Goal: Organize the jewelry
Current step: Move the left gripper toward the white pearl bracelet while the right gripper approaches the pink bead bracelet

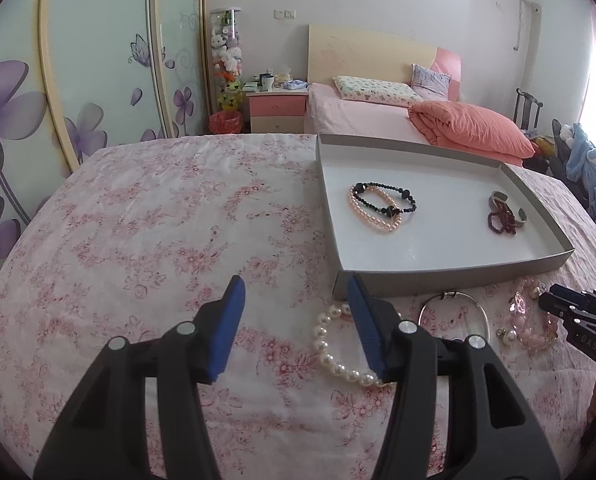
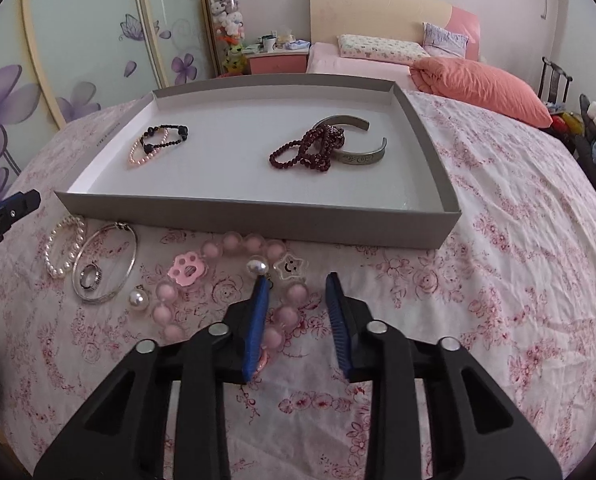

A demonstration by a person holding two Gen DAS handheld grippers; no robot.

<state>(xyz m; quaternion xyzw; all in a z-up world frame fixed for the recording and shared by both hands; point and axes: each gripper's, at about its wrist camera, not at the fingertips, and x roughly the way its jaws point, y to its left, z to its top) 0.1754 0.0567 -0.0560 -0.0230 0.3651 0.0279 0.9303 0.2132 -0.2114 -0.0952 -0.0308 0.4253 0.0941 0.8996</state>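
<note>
A worktop draped in pink-flowered cloth is seen in a bedroom, with a bed, a nightstand and flower-printed wardrobe doors behind it. A shallow grey tray is set on the cloth. Inside it, a black bead bracelet is laid over a peach pearl bracelet at the left, and a dark red bead strand is piled against a metal cuff at the right.

Only the right wrist view shows a ring inside a thin silver bangle, a loose pearl earring and a pink bead bracelet with paw and star charms.

The left gripper is held released, nothing between its fingers, the right one overlapping a white pearl bracelet. The right gripper is parted over the pink beads, nothing gripped.
</note>
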